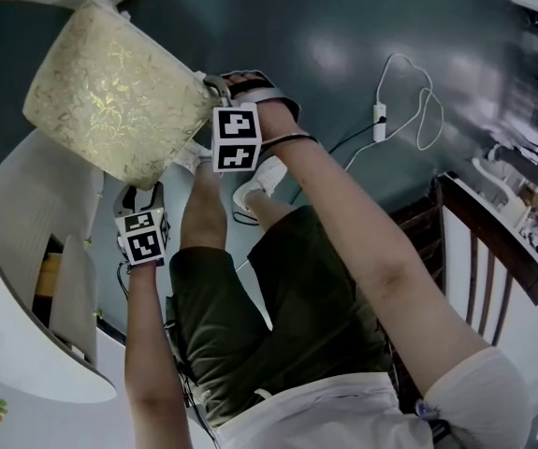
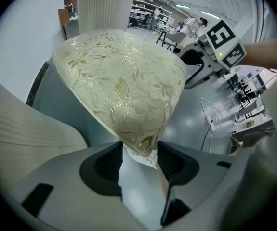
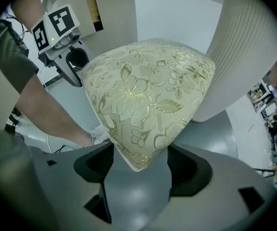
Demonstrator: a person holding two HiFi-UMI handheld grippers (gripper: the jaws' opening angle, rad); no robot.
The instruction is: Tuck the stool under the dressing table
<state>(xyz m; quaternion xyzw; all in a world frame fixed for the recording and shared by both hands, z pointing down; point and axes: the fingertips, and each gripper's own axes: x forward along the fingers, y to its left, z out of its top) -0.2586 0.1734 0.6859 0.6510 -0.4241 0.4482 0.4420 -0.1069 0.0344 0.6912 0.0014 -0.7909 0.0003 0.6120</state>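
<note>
The stool (image 1: 119,92), topped with a cream floral cushion, stands at upper left beside the white dressing table (image 1: 25,213). The left gripper (image 1: 143,193) meets its lower corner, the right gripper (image 1: 214,90) its right corner (both point downward). A white cable (image 1: 409,101) lies on the dark floor (image 1: 325,26).

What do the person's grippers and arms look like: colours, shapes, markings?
The left gripper and right gripper have grey bodies with black pads. Each bears a white cube with black square markers. The right sleeve is short and white.
</note>
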